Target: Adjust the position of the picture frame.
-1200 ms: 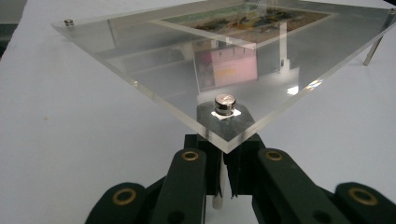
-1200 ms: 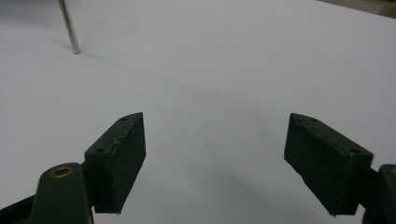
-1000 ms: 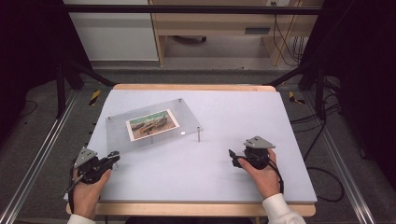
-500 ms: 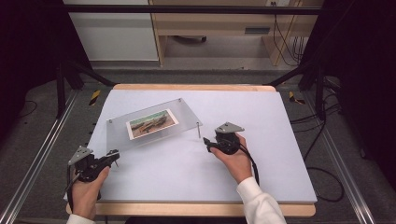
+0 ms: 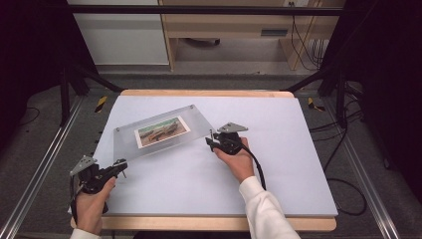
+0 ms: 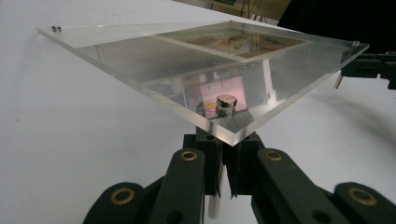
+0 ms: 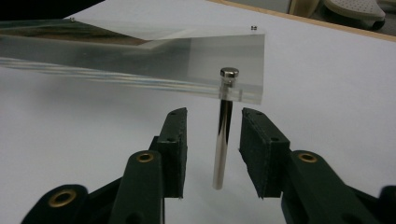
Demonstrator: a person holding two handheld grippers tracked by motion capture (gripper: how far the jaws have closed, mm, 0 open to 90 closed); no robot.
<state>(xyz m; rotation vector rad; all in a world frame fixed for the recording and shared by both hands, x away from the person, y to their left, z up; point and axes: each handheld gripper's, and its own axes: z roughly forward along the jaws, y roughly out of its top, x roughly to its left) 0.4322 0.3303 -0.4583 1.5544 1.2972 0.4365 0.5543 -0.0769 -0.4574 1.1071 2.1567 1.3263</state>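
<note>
on the white table (image 5: 278, 164), the left claw (image 6: 223, 172) pinches one metal leg (image 6: 214, 205); the right claw (image 7: 212, 135) sits spread around another leg (image 7: 223, 135).

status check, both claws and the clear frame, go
Left claw shut on metal leg under clear acrylic photo frame. Right claw open around opposite leg. Nothing in the way.

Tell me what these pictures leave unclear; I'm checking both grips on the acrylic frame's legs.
- Left gripper view: the left hand-held gripper closes around a metal leg; the acrylic frame corner hides the contact.
- High view: right hand-held gripper too small to judge.
- Photo: subject too small.
</note>
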